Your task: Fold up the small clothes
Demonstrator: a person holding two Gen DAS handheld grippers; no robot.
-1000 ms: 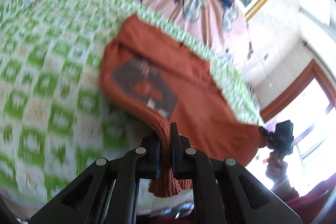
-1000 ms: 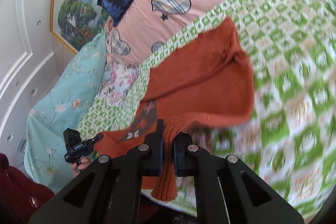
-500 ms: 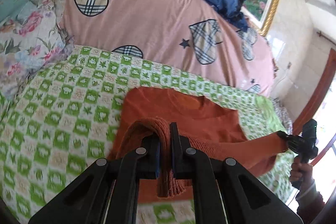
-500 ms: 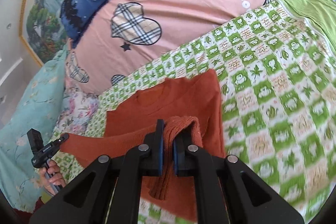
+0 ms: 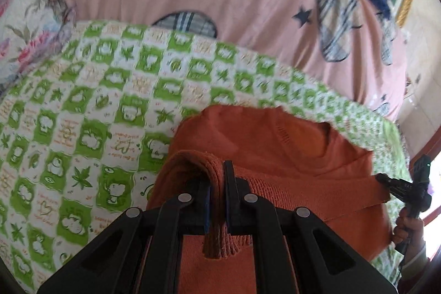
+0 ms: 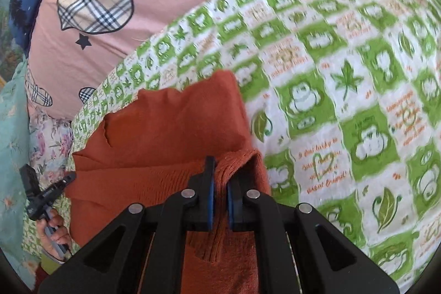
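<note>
Both tongs, left (image 5: 217, 194) and right (image 6: 220, 192), clamp the ribbed hem of the rust-orange knitted sweater (image 5: 289, 153), folding it toward the collar ahead of them. Next, I judge, they lay the hem down there and let go.

Rust-orange knit sweater (image 5: 289, 156) lying on the bed, ribbed hem doubled back over the body toward the neckline, so roughly folded in half I think; edges are blurry.
</note>
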